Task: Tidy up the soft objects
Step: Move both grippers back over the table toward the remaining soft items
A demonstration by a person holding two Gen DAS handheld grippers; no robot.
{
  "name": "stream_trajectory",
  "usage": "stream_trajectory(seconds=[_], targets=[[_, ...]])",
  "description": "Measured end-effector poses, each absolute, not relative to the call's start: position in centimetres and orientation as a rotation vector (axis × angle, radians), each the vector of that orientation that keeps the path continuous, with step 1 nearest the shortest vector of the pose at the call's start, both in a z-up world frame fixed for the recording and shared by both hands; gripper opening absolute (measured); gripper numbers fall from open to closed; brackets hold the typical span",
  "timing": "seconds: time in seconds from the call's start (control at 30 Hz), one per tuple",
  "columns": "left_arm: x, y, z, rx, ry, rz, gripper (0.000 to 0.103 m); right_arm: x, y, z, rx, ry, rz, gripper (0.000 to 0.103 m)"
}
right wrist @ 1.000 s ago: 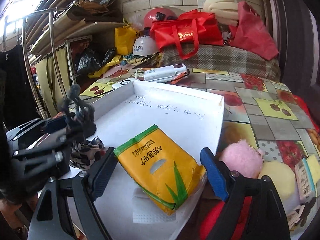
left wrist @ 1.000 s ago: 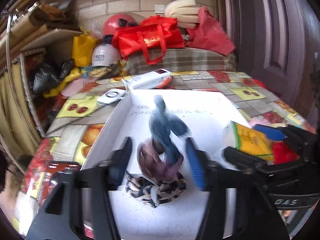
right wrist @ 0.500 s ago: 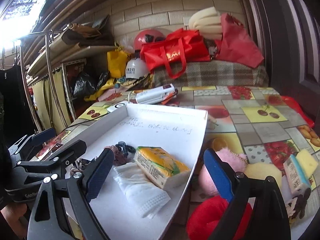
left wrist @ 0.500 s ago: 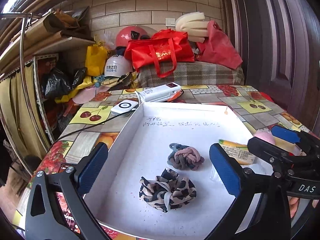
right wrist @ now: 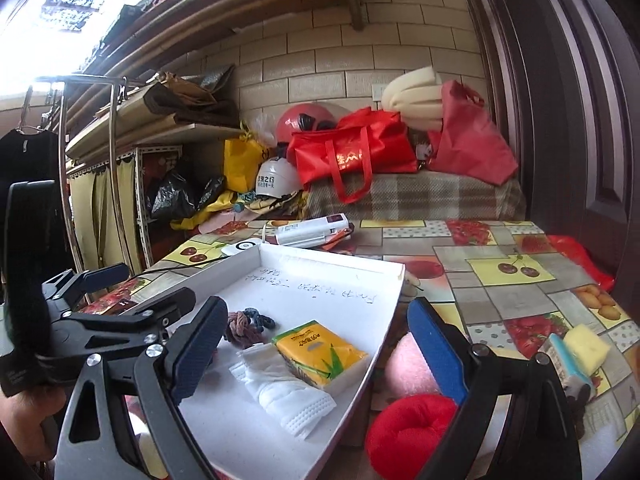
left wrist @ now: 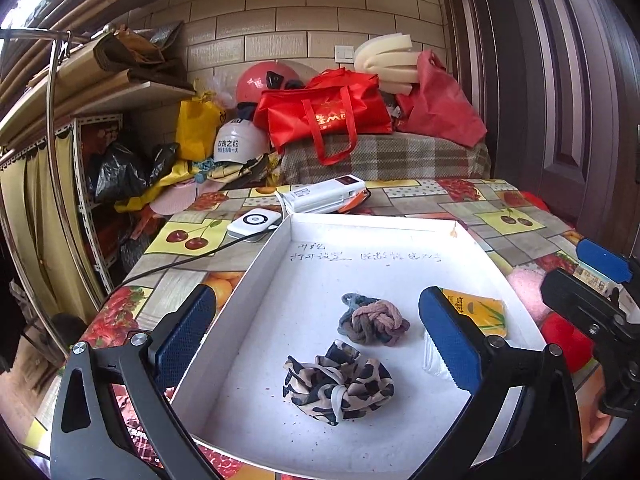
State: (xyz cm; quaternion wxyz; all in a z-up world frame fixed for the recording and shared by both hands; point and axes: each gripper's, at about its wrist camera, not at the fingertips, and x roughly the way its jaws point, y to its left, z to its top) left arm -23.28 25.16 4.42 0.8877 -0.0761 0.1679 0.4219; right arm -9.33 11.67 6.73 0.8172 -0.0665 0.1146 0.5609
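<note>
A white tray (left wrist: 248, 280) lies on the bench (left wrist: 500, 216), which wears a fruit-print cloth. Inside the tray, a leopard scrunchie (left wrist: 338, 384) lies toward the near edge, and a knotted pink-and-blue hair tie (left wrist: 374, 322) sits just beyond it, apart from it. To their right lie a yellow tissue pack (right wrist: 318, 350) and a folded white cloth (right wrist: 280, 384), the cloth touching the pack's near side.

The left gripper (left wrist: 316, 344) hangs over the near part of the tray with its jaws wide apart. They have just been opening, and nothing is between the pads; the scrunchie and hair tie lie free on the tray floor below.

The right gripper (right wrist: 316, 356) is at the tray's right edge, jaws apart and just opened a little further, straddling the tissue pack without touching it.

On the bench beside the tray's right wall sit a pink plush ball (right wrist: 408, 364) and a red plush ball (right wrist: 408, 432), close together. Farther right are a yellow sponge (right wrist: 586, 344) and a small carton (right wrist: 568, 368), touching.
</note>
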Motion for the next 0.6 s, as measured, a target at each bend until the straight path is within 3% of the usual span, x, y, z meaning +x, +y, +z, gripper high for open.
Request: stream_trajectory(seconds=[0.33,0.6], targets=[[-23.1,24.1,4.5,-0.17,0.331,0.872,0.103,-7.7,9.2,6.7,-0.06,0.294,1.175,0.092],[-22.1,21.9,4.8,-0.127,0.327,0.843,0.103,-8.0,4.9,7.6,0.021,0.206,1.151,0.092]])
